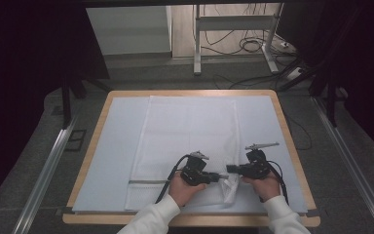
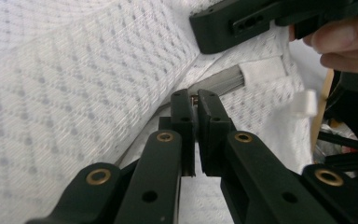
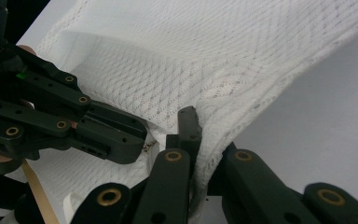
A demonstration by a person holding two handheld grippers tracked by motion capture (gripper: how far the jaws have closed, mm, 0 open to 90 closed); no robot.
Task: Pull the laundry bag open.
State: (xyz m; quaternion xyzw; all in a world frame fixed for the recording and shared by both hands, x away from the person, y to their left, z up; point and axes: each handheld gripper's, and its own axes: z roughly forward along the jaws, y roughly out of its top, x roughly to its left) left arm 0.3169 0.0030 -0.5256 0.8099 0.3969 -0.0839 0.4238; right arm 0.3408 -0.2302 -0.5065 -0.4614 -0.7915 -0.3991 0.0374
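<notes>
Two grippers: both work a white mesh laundry bag (image 1: 185,141) at six o'clock.
Left gripper (image 2: 196,100): clamped on the zipper pull (image 2: 195,99).
Right gripper (image 3: 196,122): clamped on the bag's mesh edge.
Progress: zipper (image 2: 219,83) likely mid-travel; most remains.

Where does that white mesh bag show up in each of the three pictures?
High view: mesh bag lies mid-table, its near corner pinched.
Left gripper view: it spreads over the left and middle.
Right gripper view: it covers the top and middle.
Shared landmark: the bag's zip, by the near corner.
</notes>
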